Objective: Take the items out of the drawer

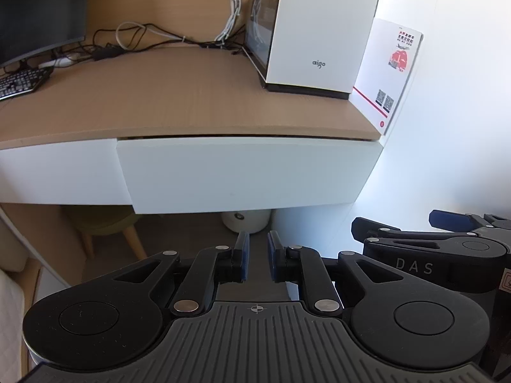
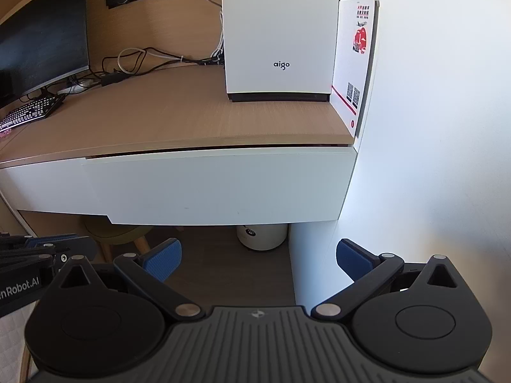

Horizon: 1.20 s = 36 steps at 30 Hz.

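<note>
Nearest to my camera in the left wrist view is the left gripper [image 1: 258, 260], at the bottom centre of the frame. Its jaws are drawn almost together and I see nothing between the blue pads, so it is clenched on nothing. In the right wrist view the right gripper [image 2: 258, 263] fills the bottom of the frame with its fingers spread wide apart, released and empty.

The drawer [image 1: 249, 172] is the white front in the middle of both frames, under the edge of the wooden desk [image 1: 179, 95]. It seems to stand out a little from the panel beside it, with a thin dark gap along its top, but I cannot see inside. No items from it are visible anywhere. So I judge the task is at its very beginning: the drawer must be pulled out, then the items lifted. Both grippers are well apart from the front.

I count one such drawer, two grippers, one white computer case [image 1: 322, 28] in the upper right, one leaflet [image 1: 391, 73] leaning beside it, one monitor [image 1: 38, 9], one keyboard [image 1: 20, 83], and one white round container [image 1: 246, 220] on the floor below.
</note>
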### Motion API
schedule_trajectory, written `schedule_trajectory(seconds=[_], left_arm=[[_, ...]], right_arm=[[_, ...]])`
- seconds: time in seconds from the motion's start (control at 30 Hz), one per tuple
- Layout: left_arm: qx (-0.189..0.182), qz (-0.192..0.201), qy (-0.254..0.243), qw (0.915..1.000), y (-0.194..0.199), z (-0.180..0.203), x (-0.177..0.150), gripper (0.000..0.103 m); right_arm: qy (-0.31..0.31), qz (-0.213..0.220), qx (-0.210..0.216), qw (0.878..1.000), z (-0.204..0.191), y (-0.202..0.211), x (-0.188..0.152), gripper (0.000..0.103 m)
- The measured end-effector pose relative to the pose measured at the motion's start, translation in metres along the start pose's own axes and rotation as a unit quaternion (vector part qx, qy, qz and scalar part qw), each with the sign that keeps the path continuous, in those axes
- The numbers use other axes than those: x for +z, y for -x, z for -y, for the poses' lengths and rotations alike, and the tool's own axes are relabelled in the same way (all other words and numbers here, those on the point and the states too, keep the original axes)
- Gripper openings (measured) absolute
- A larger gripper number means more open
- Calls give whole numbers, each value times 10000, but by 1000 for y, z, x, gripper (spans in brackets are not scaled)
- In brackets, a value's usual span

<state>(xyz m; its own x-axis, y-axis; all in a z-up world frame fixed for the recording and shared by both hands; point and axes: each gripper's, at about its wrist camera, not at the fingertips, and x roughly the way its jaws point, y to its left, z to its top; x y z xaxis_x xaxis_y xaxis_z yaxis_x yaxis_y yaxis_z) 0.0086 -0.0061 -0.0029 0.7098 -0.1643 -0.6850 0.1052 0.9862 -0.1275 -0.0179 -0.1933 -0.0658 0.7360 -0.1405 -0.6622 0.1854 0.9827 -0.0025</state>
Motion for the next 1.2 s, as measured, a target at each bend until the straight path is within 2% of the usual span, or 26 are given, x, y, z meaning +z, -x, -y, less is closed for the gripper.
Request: schedule_trajectory(seconds=[0.93, 1.2], left_arm=[[-94, -32, 13, 9999, -4, -1, -3, 15], [-250, -56, 23, 9997, -3, -8, -4, 15]], right_arm=[[-18, -58, 11, 10000, -9, 0, -3, 103], [38, -59, -4, 10000, -17, 1, -4, 103]])
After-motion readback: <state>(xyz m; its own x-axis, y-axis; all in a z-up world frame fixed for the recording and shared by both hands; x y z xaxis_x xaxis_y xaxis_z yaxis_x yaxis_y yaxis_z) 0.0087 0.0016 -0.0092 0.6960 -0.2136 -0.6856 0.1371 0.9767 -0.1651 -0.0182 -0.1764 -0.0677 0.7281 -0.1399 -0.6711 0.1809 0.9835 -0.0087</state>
